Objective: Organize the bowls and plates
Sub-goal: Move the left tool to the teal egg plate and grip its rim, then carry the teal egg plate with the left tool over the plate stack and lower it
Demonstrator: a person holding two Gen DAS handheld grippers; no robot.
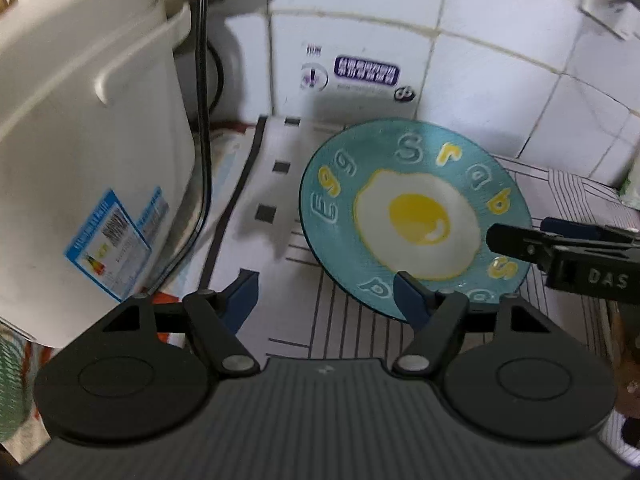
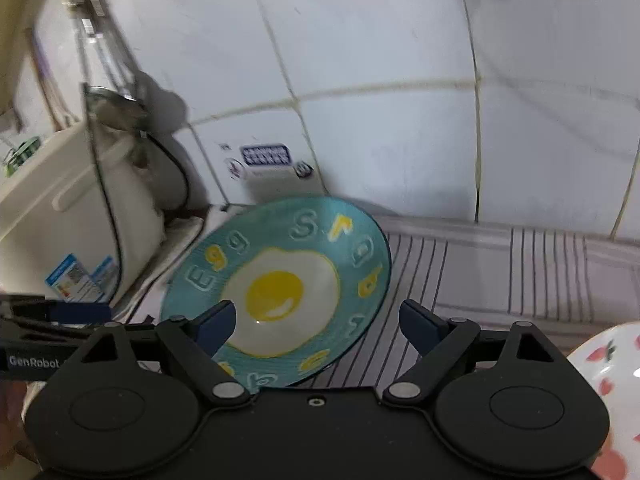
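Teal egg plate (image 1: 416, 216) lies flat on the striped mat (image 2: 520, 264), untouched. My left gripper (image 1: 326, 292) and right gripper (image 2: 318, 322) are both spread, empty. Strawberry dish (image 2: 600, 384) at 4 o'clock. Sorting barely begun, I reckon.

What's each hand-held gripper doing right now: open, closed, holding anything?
Left hand-held gripper: open, holding nothing, near the teal egg plate.
Right hand-held gripper: open, holding nothing, over the same plate.

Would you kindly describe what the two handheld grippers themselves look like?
Both are matte black with two round discs and hinged linkage arms ending in dark blue fingers. The left gripper reads "GenRobot" on its side; the right gripper shows "DAS".
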